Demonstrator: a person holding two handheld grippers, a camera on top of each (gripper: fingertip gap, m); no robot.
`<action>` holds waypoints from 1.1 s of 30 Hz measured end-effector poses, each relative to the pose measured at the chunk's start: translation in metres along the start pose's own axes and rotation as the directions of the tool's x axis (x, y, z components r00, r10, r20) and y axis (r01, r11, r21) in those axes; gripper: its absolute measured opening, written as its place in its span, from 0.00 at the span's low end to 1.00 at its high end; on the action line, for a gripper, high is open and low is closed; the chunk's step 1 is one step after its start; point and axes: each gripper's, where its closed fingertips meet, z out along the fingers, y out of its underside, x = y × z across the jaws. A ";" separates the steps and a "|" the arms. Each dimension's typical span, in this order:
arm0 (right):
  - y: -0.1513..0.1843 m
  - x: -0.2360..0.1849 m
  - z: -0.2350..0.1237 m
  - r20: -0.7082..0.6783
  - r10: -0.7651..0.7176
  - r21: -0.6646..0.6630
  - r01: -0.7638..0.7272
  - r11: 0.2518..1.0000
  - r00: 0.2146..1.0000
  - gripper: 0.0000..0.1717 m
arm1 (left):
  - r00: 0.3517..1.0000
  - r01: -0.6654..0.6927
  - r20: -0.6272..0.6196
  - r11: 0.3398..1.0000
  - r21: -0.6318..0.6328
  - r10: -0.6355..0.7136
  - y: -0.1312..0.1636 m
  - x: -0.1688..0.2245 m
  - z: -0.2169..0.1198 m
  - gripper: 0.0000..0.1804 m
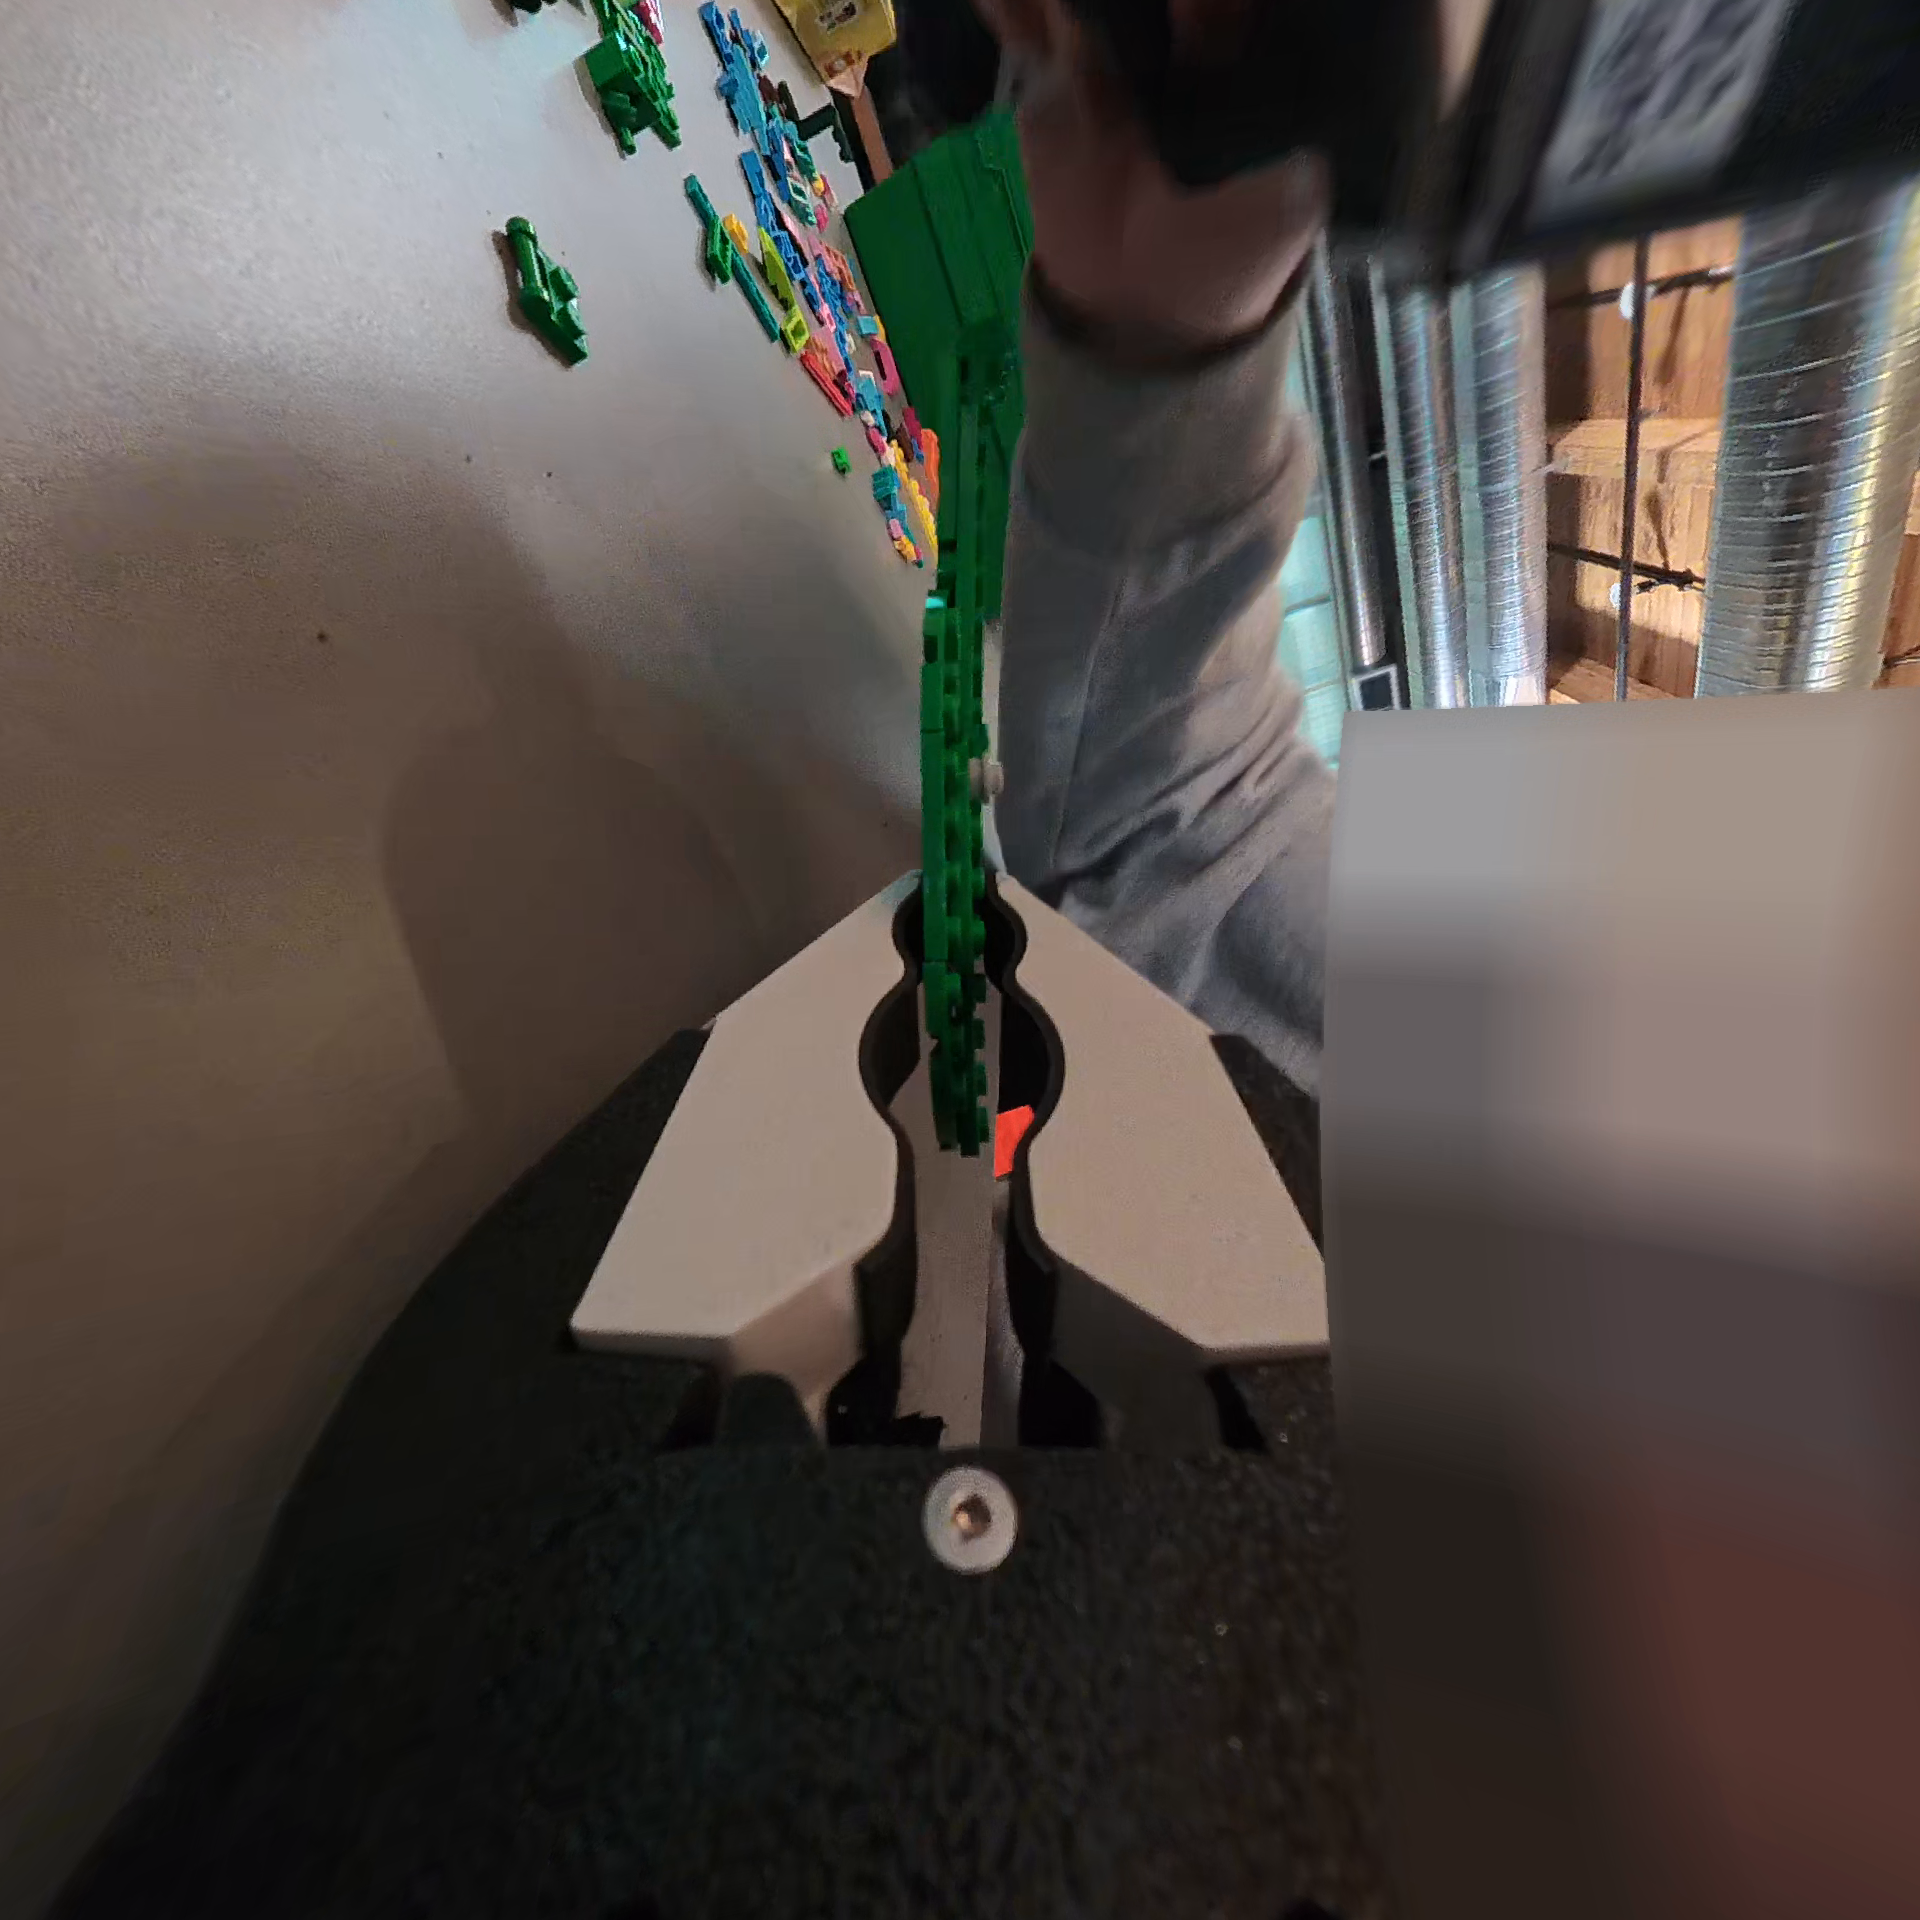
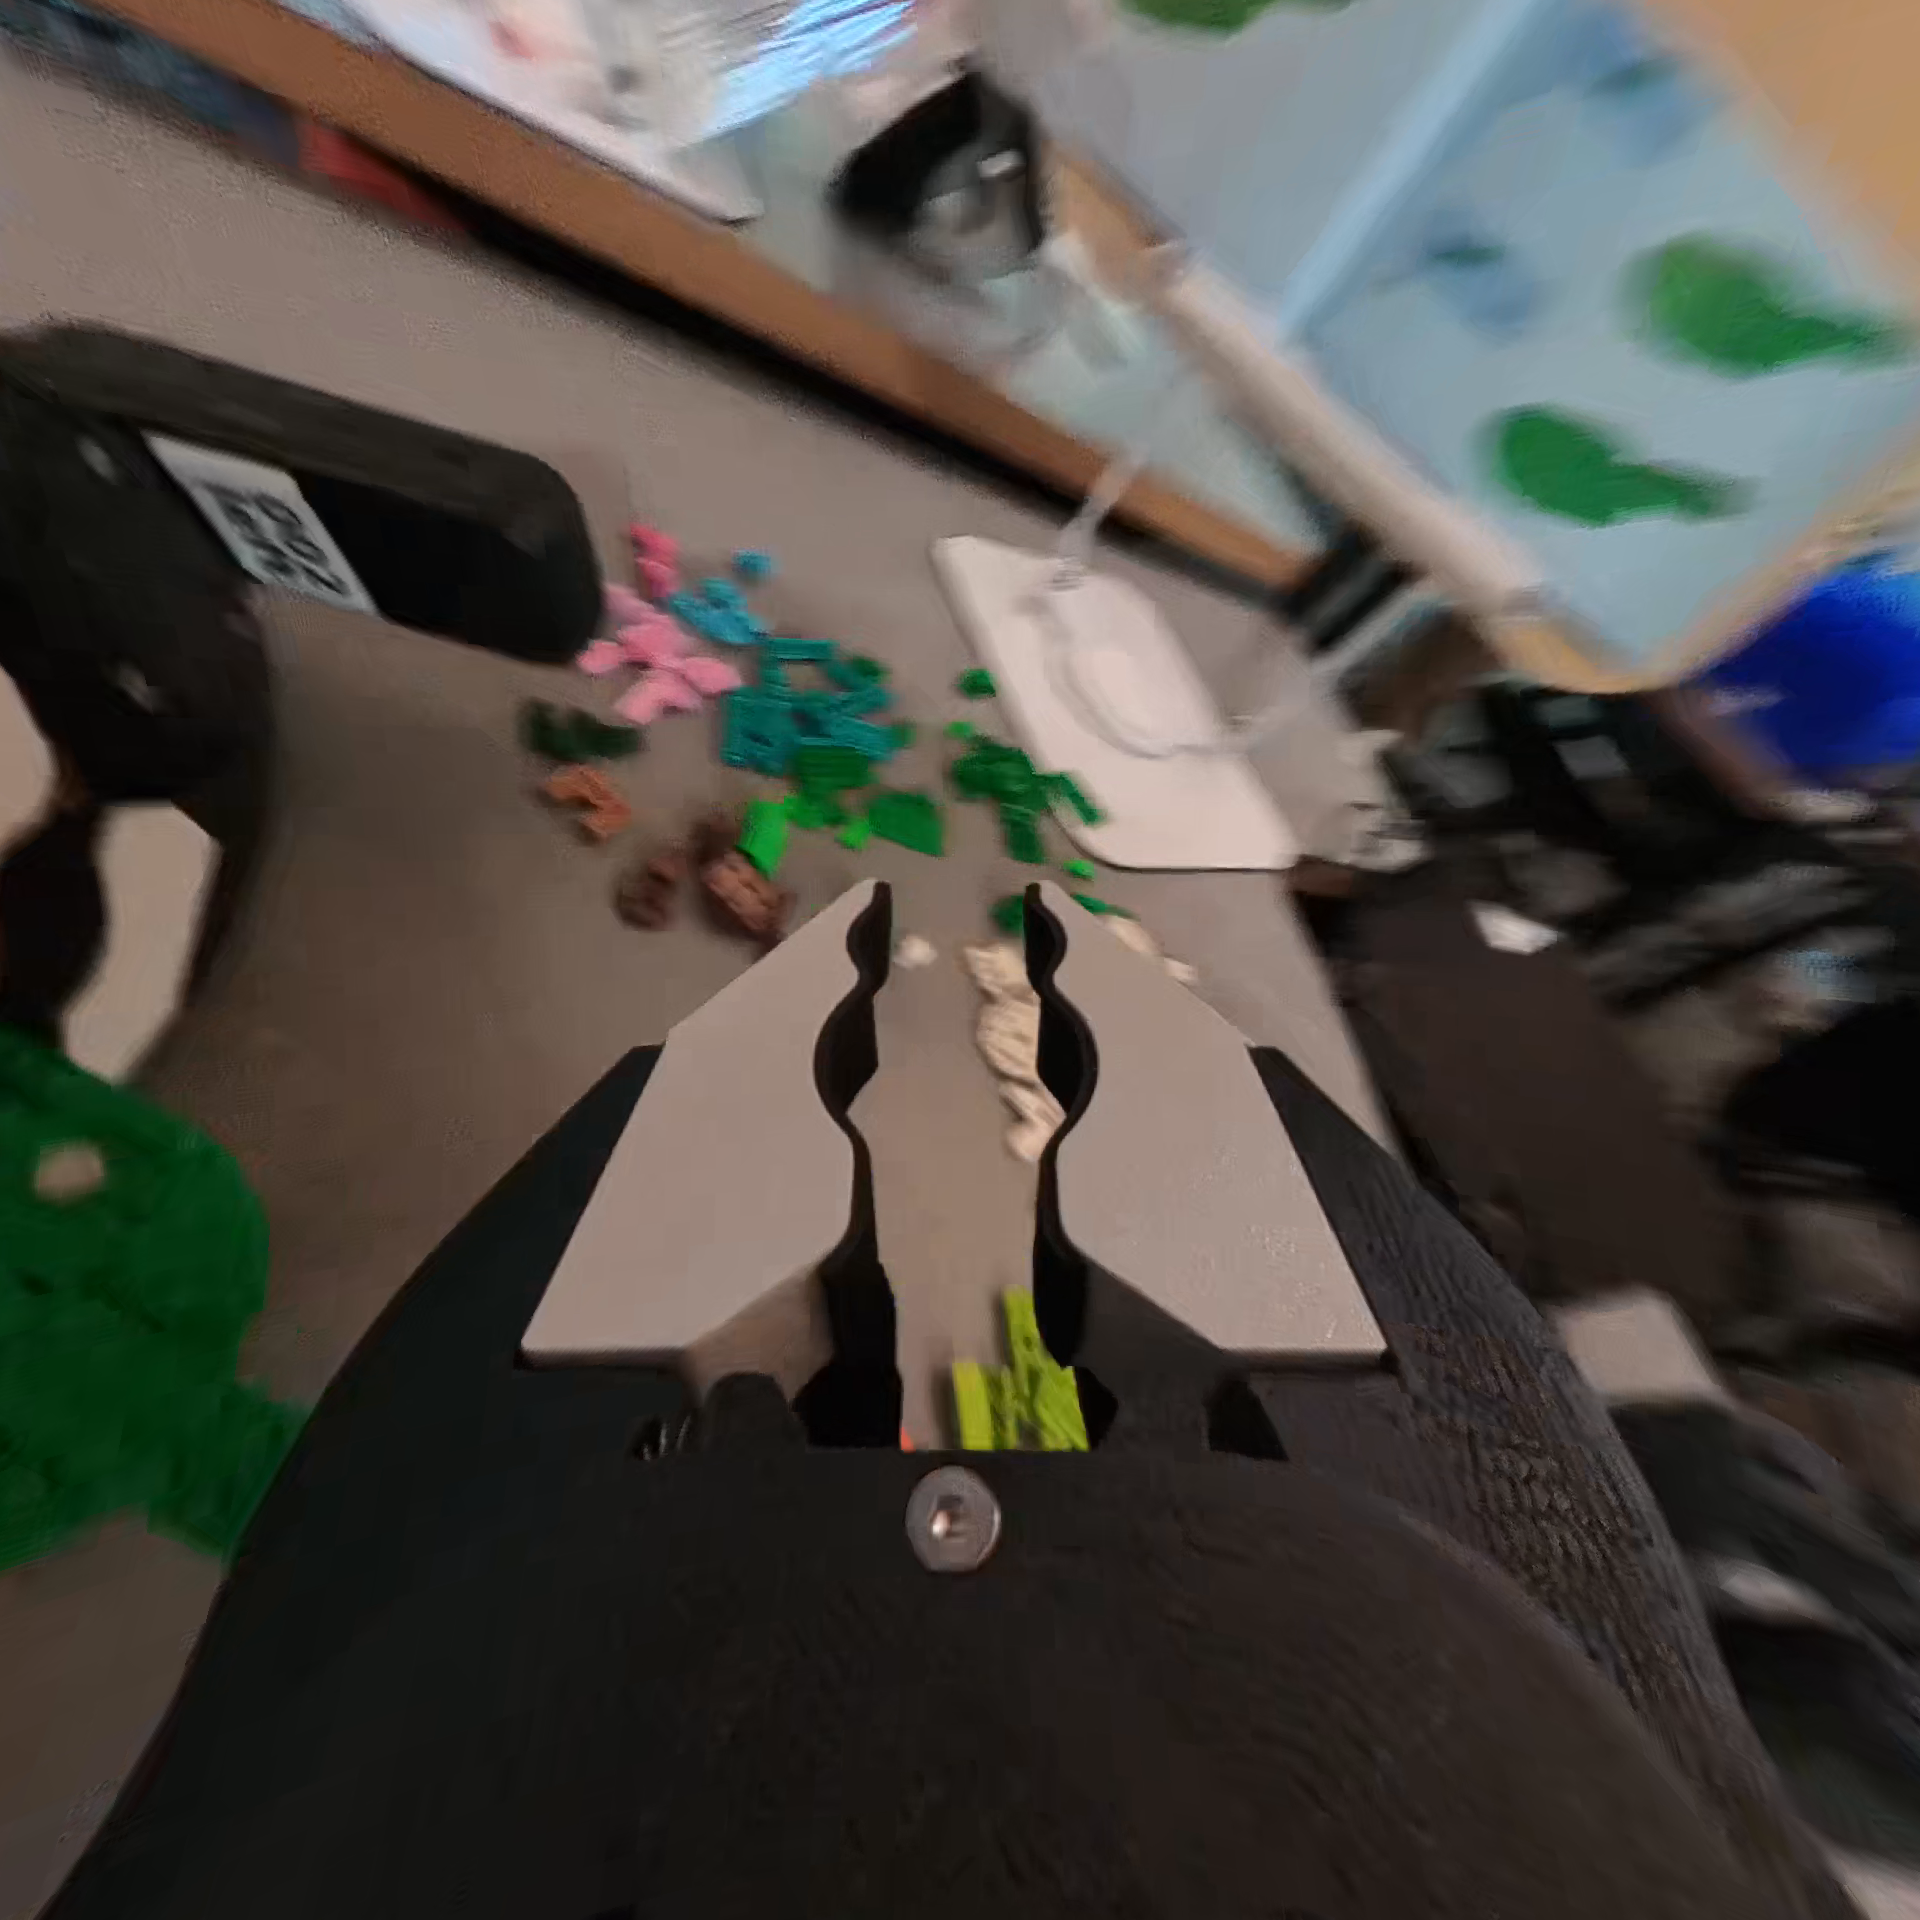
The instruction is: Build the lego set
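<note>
Left gripper [image 1: 956,894]: tongs clamped on the near end of a green studded plate assembly [image 1: 951,727], seen edge-on. Ridged pads press it from both sides. Plate stands upright off the grey table [image 1: 260,520], runs straight away from the fingers and widens at its far end. One small pale stud [image 1: 987,774] sits on the plate's right face.

Right of the plate, close by: a person's grey sleeve [image 1: 1143,644], with the hand [image 1: 1164,239] above it. Left of the plate, on the table: a mixed heap of small coloured bricks [image 1: 810,291] just beside its far end; loose green brick clusters [image 1: 540,291] farther left, well apart from it.

Right gripper [image 2: 956,894]: tongs apart, nothing between the pads, bare table showing through the gap. Heavy motion blur throughout this view. The same green plate [image 2: 114,1299] shows at the lower left edge, well left of these fingers.

Right of the plate, going outward: lime-green pieces [image 2: 1023,1392] under the finger roots; cream-white pieces [image 2: 1013,1039] on the table beside the right finger, contact not resolvable; beyond the tips, brown pieces [image 2: 727,883], green pieces [image 2: 997,779], teal pieces [image 2: 790,717], pink pieces [image 2: 655,655]; then a flat white pad [image 2: 1101,707] with a cable.
</note>
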 end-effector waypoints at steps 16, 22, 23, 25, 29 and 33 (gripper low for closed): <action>0.051 0.000 0.154 0.221 0.460 -0.595 -0.255 0.762 0.860 0.24 | 0.999 -0.030 0.020 0.999 0.039 0.029 -0.003 -0.001 -0.003 0.03; 0.067 -0.011 0.157 0.207 0.419 -0.649 -0.197 0.735 0.884 0.25 | 0.999 -0.027 0.019 0.999 0.039 0.027 -0.003 -0.002 -0.004 0.03; 0.065 -0.011 0.158 0.200 0.438 -0.647 -0.217 0.731 0.877 0.25 | 0.999 -0.028 0.020 0.999 0.039 0.027 -0.003 -0.002 -0.004 0.03; 0.066 -0.013 0.158 0.205 0.460 -0.654 -0.229 0.721 0.864 0.25 | 0.999 -0.027 0.020 0.999 0.039 0.026 -0.003 -0.002 -0.004 0.03; 0.063 -0.015 0.162 0.203 0.480 -0.645 -0.253 0.722 0.853 0.25 | 1.000 -0.025 0.019 0.999 0.039 0.024 -0.004 -0.002 -0.004 0.03; 0.066 -0.011 0.164 0.179 0.419 -0.645 -0.216 0.733 0.890 0.18 | 1.000 -0.025 0.019 0.999 0.040 0.024 -0.004 -0.002 -0.004 0.03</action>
